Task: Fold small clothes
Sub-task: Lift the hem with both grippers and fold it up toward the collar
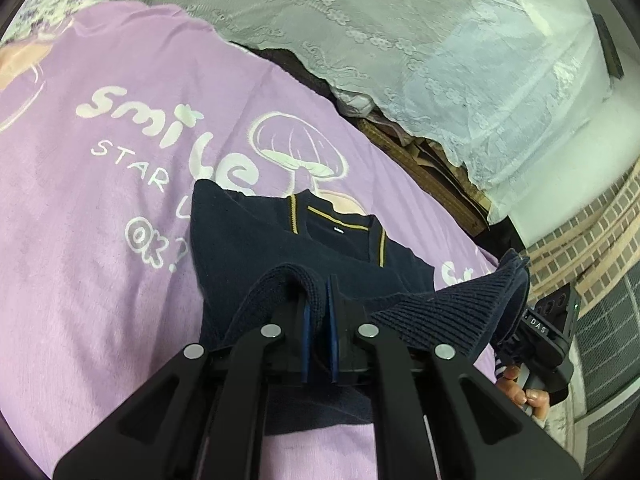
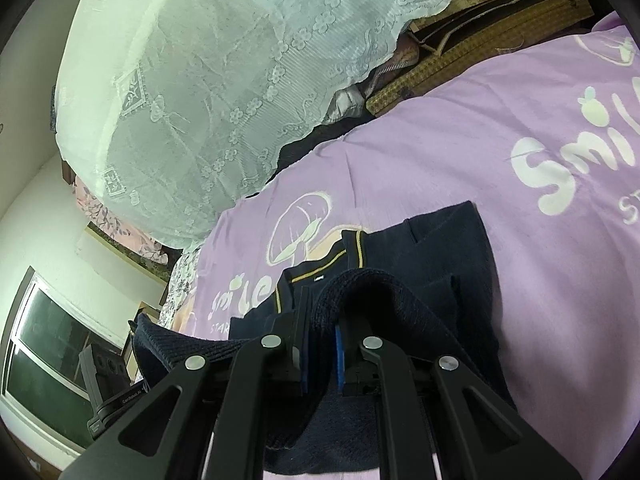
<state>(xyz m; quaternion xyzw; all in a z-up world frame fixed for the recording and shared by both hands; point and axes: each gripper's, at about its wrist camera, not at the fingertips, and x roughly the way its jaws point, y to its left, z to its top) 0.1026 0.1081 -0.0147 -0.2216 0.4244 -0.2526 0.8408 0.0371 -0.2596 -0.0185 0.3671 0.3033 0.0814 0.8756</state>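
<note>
A bed carries everything, spread with a lilac blanket [image 1: 100, 240] printed in white with "smile", "STAR", "ok?" and a mushroom drawing [image 1: 298, 148]. Directly on the blanket lies a small navy knit sweater [image 1: 256, 248], its V-neck collar edged with a yellow stripe and pointing toward the bed's far side; part of its ribbed hem is raised off the blanket. Along the far edge of the blanket a white lace cloth [image 1: 360, 24] is heaped, with brown woven matting [image 2: 480, 44] showing beneath it.

A lilac printed bedspread [image 1: 100, 240] lies below white lace curtains [image 2: 192, 92], near a window [image 2: 44, 344].
</note>
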